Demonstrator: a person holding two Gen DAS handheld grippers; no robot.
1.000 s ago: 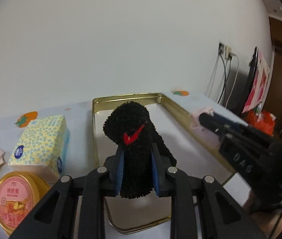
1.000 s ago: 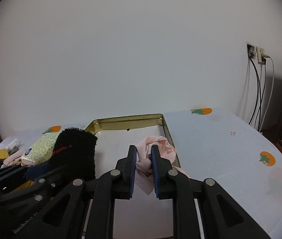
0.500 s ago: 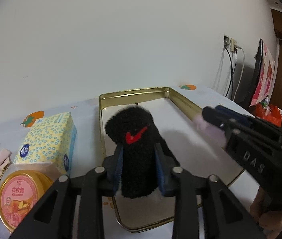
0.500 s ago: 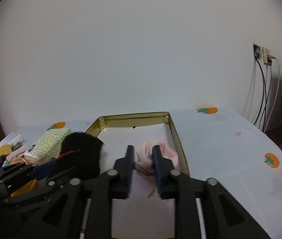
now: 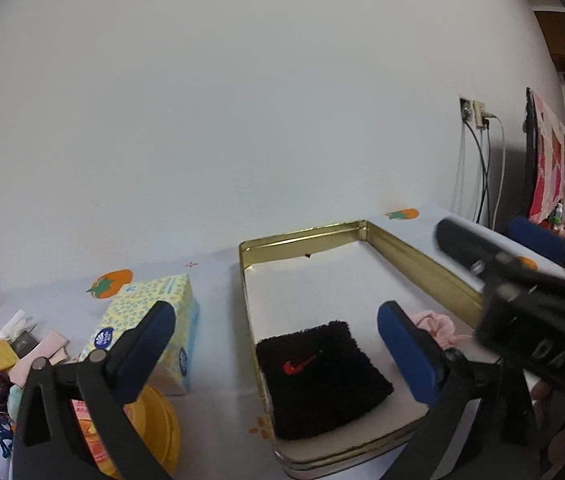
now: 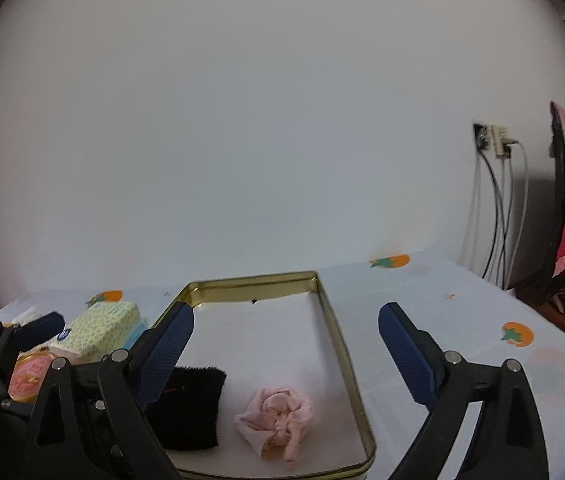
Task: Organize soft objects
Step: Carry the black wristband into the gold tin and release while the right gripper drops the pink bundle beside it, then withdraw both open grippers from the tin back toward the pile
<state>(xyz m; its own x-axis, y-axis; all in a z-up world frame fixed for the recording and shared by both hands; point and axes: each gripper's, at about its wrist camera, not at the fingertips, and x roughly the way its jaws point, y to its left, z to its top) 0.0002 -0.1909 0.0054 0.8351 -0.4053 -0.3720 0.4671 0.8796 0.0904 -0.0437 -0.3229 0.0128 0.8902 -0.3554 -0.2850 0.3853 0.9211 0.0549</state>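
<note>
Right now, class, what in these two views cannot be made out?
- Orange tub: left view, label hidden by the left gripper.
- Small pile at the left edge: too small to identify.
- Black wristband: right view, partly behind the right gripper.

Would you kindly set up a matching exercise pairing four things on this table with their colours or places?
Things:
1. wristband
2. knotted cloth
3. tissue box
4. gold tin

Descriptions:
A. yellow and blue patterned, outside the tin
B. holds both soft things
C. black with a red mark
D. pink, near the tin's right wall

Pairs: 1-C, 2-D, 3-A, 4-B
</note>
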